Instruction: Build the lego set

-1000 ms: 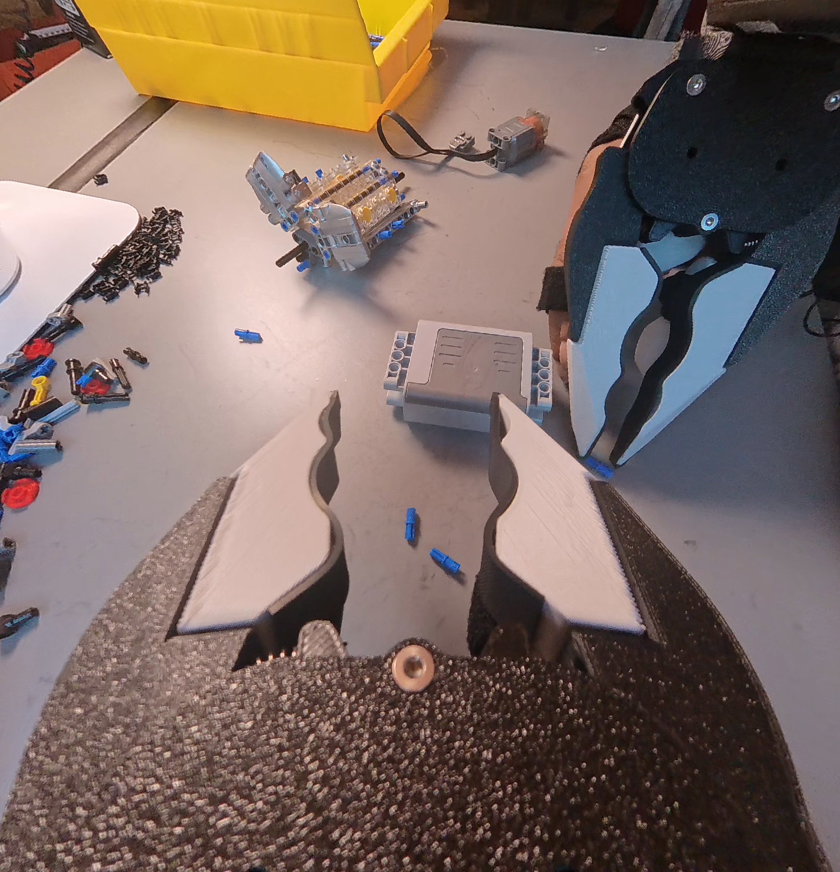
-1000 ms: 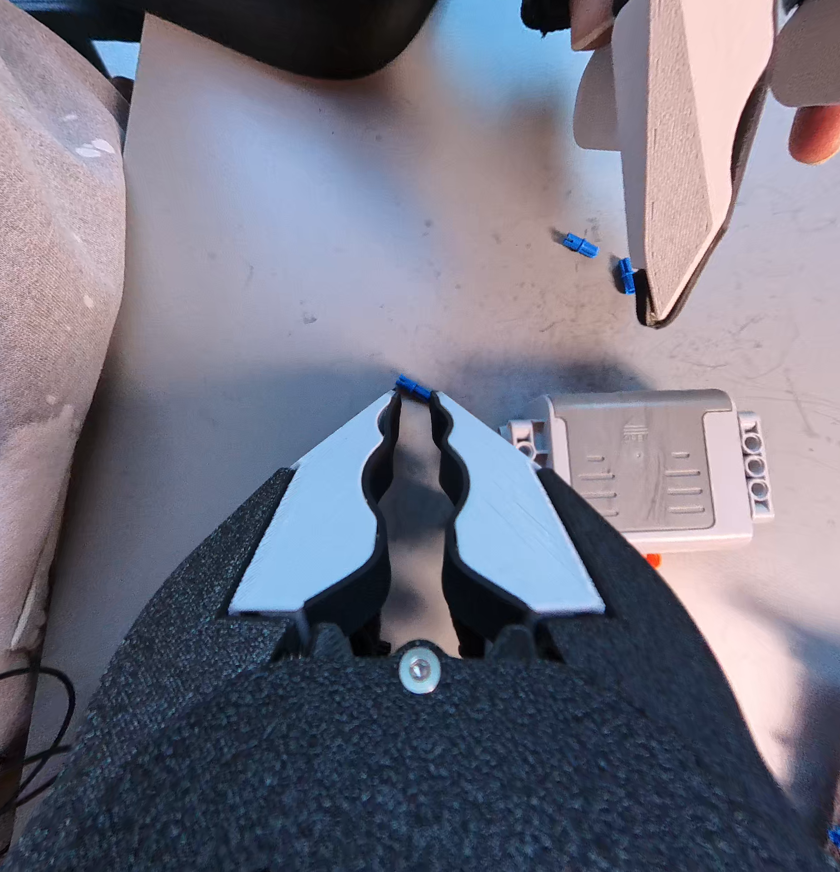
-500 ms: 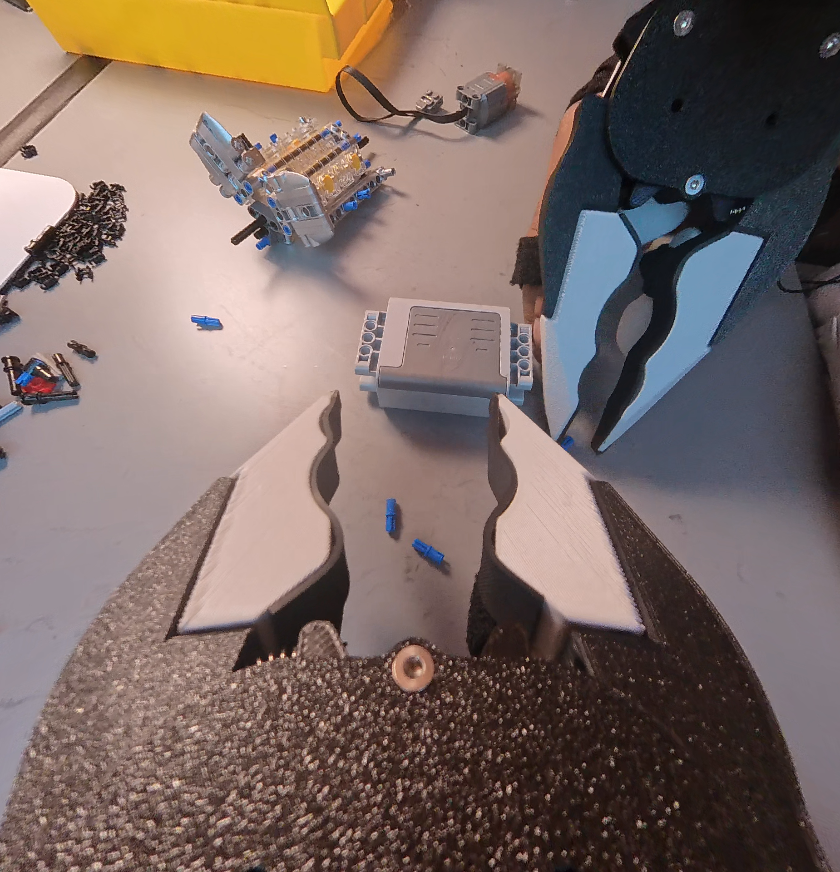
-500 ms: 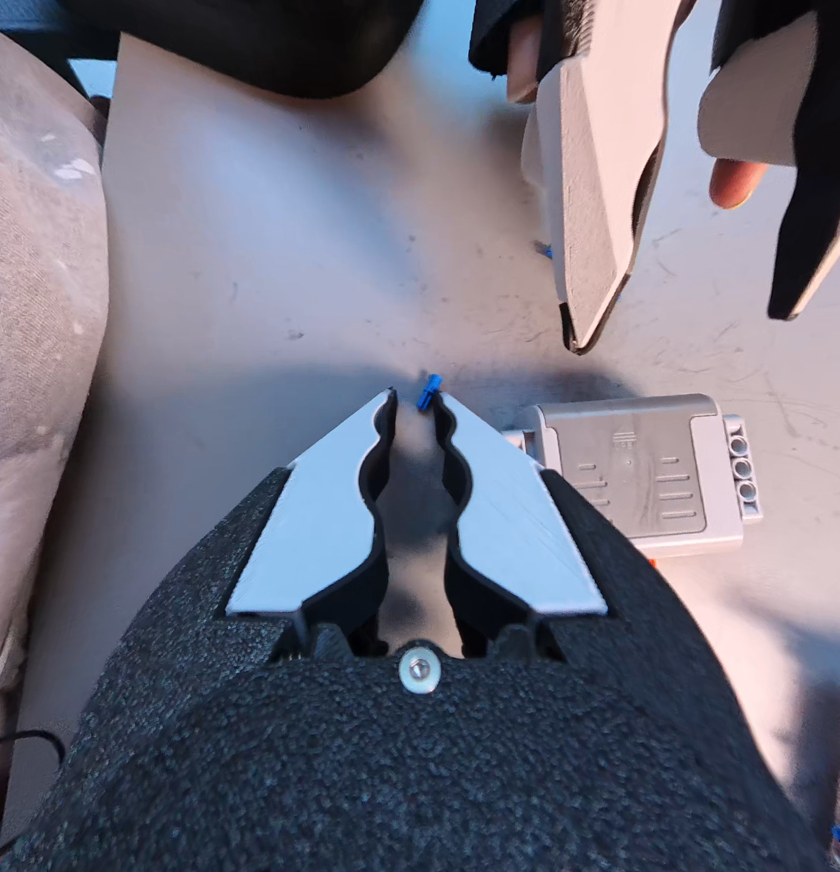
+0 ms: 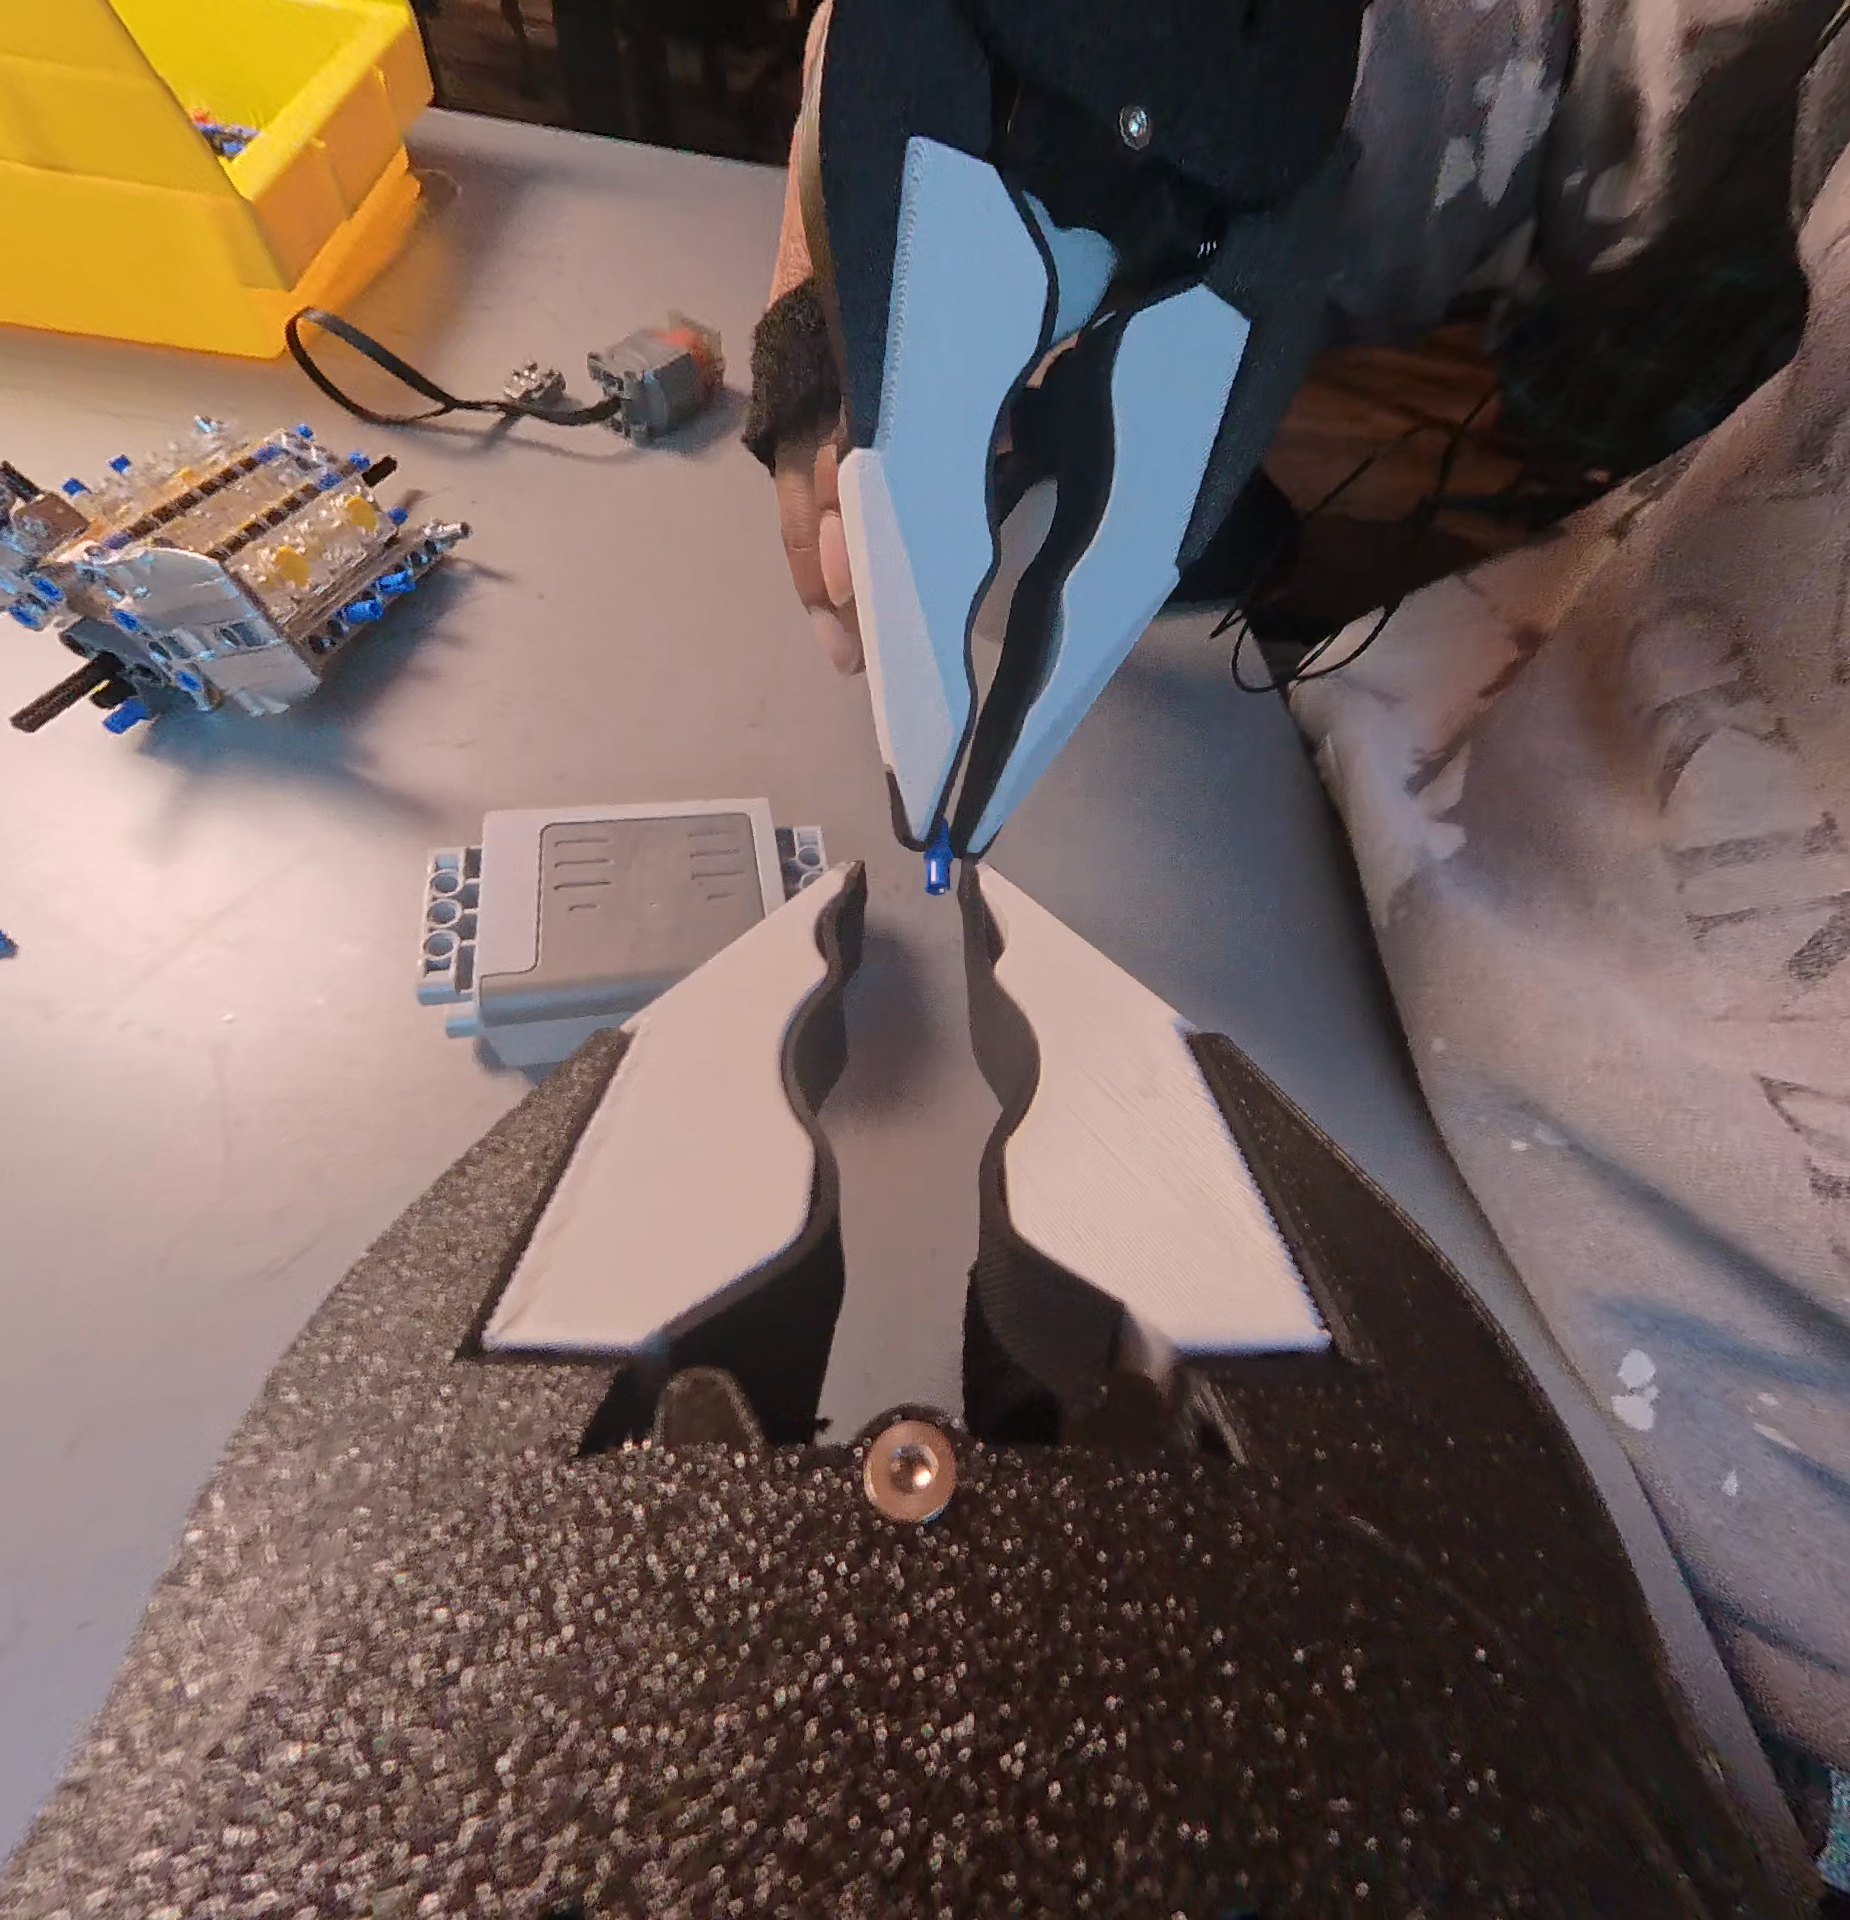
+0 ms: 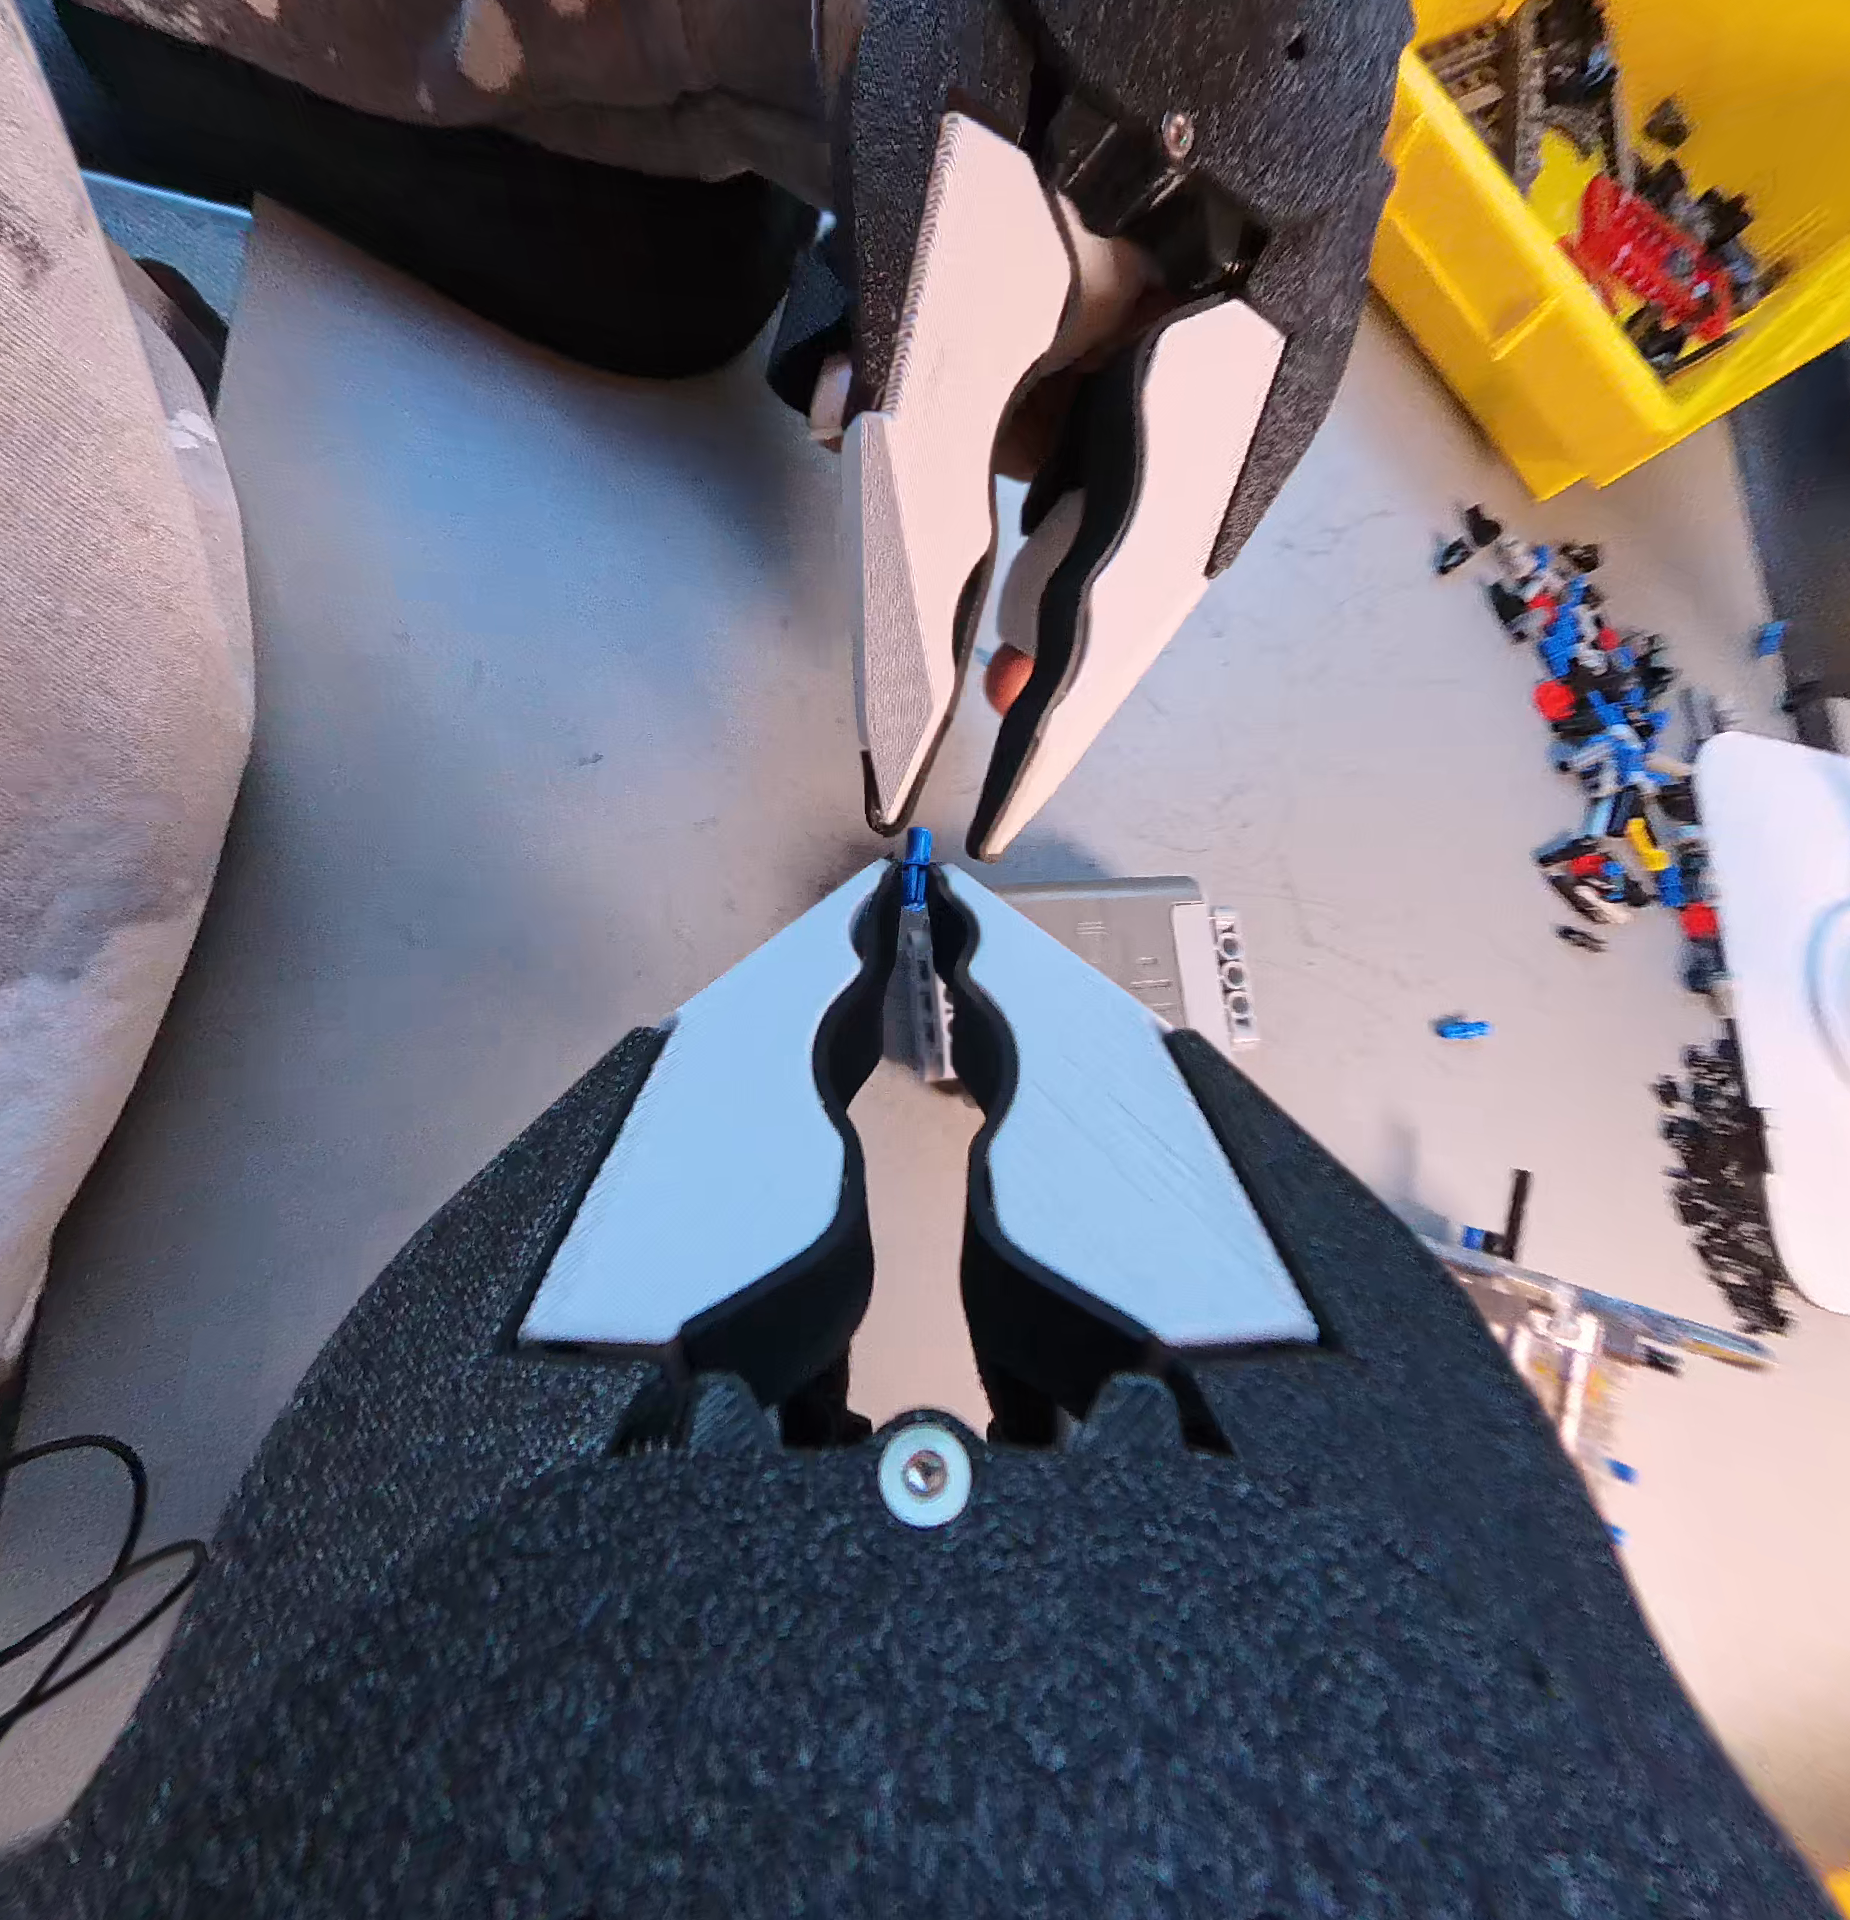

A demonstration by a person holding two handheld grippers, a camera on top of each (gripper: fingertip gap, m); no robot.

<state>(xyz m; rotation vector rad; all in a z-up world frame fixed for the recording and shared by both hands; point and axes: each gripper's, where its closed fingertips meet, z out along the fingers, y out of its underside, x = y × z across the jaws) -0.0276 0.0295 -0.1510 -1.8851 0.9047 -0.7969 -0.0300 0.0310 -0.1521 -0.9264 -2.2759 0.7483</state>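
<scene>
could go wrong at the meeting of the tips, judging by so slim a hold: left claw parted by only a narrow gap, tip to tip with the right claw, itself pressed together on the lower end of a short blue plastic connector pin. held in the air above the bench, free end between the left tips and seemingly untouched by them. liable to be twisted loose by a small skew or a knock between tips, then lost among look-alikes below. underneath, a smooth, scuffed grey bench, bordered by a paint-flecked grey garment. at the back, a big yellow plastic bin. nearer, a white moulded tray, a grey-and-clear brick-built block, a flat ribbed grey battery box lying just below the claws, a small grey motor on a black cable, a strewn heap of black, blue and red bits, one stray blue pin.
</scene>
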